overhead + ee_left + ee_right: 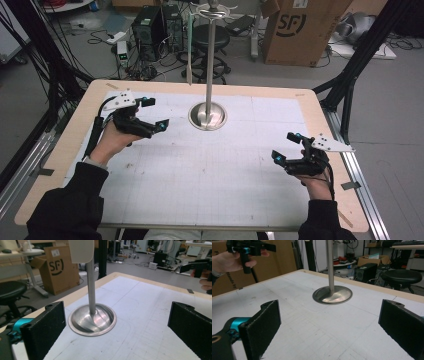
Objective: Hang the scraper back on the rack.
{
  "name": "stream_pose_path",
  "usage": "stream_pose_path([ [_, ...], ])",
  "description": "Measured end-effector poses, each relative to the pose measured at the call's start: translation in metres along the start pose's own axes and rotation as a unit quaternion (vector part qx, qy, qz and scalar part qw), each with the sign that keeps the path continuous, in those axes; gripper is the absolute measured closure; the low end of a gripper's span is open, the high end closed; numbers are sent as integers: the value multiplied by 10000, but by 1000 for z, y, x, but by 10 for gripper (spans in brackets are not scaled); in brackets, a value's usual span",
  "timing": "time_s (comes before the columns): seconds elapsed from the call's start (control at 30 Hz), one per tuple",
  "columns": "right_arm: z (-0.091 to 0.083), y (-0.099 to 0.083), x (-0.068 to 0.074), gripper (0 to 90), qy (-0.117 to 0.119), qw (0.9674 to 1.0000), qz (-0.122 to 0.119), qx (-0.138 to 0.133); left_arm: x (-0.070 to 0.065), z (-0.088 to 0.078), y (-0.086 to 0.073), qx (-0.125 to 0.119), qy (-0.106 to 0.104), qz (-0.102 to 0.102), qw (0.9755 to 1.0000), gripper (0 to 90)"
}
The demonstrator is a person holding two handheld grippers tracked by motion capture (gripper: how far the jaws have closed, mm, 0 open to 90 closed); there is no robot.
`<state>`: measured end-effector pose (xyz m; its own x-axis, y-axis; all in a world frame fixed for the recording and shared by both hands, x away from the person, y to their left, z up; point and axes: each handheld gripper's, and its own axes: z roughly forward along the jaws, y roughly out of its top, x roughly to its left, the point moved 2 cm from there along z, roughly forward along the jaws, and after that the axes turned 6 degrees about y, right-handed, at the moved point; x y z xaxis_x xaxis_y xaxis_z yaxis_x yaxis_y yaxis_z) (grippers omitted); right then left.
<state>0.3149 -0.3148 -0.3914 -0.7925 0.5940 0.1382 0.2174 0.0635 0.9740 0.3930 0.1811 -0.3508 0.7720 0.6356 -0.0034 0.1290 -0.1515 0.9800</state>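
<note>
Two tools, left tool (154,112) and right tool (285,146), spread empty beside one metal stand (207,116).

My high view looks forward and down from the near edge, taking in the whole table (75,130) with the metal stand (208,112) upper centre; my left gripper view sits low and close, facing the stand (92,320) at centre left; my right gripper view sits low and farther back, the stand (332,293) upper centre; all three share it.

Glossy brushed-metal stand (208,116) — matt white gridded mat (210,165) — pale wood table (320,117) edge.
</note>
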Motion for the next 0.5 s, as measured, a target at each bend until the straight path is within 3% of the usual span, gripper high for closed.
stream_pose_path([
  [0.23, 2, -1, -1, 33, 0, 10000, 1, 12, -4, -20, -26, -125, 223, -40, 9997, 21],
  [0.43, 3, -1, -1, 33, -11, 10000, 6, 23, -9, -34, -41, -36, 366, 27, 9993, 21],
  [0.5, 4, -1, -2, 32, -25, 10000, 12, 27, -11, -39, -44, -144, 358, 38, 9992, 21],
])
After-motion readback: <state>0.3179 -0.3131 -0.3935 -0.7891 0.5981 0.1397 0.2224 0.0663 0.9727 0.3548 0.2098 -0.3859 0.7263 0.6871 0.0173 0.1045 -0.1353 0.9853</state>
